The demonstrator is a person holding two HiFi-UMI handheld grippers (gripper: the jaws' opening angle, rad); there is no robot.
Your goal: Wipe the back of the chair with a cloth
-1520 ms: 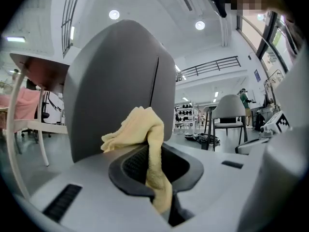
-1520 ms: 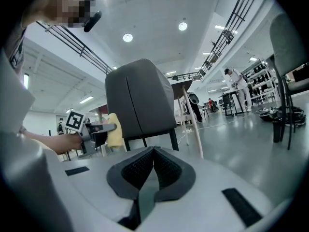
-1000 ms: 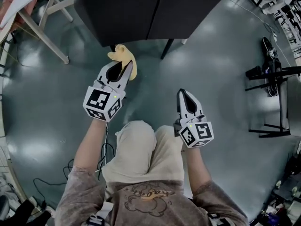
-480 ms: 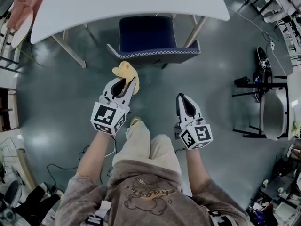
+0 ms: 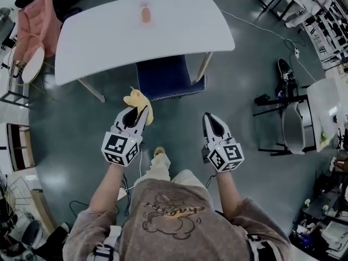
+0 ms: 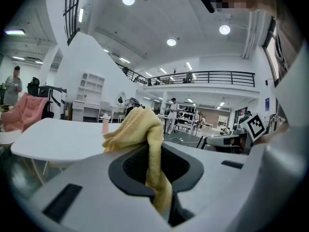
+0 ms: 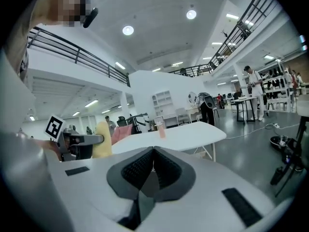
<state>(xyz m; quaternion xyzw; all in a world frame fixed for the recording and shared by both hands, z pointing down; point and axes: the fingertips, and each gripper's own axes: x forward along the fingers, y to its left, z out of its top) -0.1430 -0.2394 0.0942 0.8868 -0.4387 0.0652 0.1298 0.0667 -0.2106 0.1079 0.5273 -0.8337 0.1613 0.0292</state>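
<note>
Left gripper (image 5: 138,113): clenched on a yellow cloth (image 5: 137,99). In the left gripper view, a strip of the cloth pinched down the seam of the closed jaws. A crumpled bunch standing up past the tips and flopping a little to that gripper's left.

Right gripper (image 5: 210,118): clenched as well, jaws pressed together with nothing between them, ridged pads meeting in the right gripper view. Held about level with the left gripper, off to its right and well apart from it. Both pointing forward, away from the person (image 5: 168,216).

Chair (image 5: 168,75): blue, ahead of the left gripper's tips and slightly to their right, pushed in under a white surface (image 5: 98,42). Closest to the cloth, the chair's near edge with its pale trim. Near the cloth but apart from it, no contact visible.

On the surface, farther ahead of both grippers, one small pink object (image 5: 145,14), upright, too small to name.

Beneath both grippers, grey floor (image 5: 70,124).

Well off to the right of the right gripper, a dark stand (image 5: 270,99) with something white beside it. Far off to the left of the left gripper and ahead of it, a pink armchair (image 5: 33,29).
</note>
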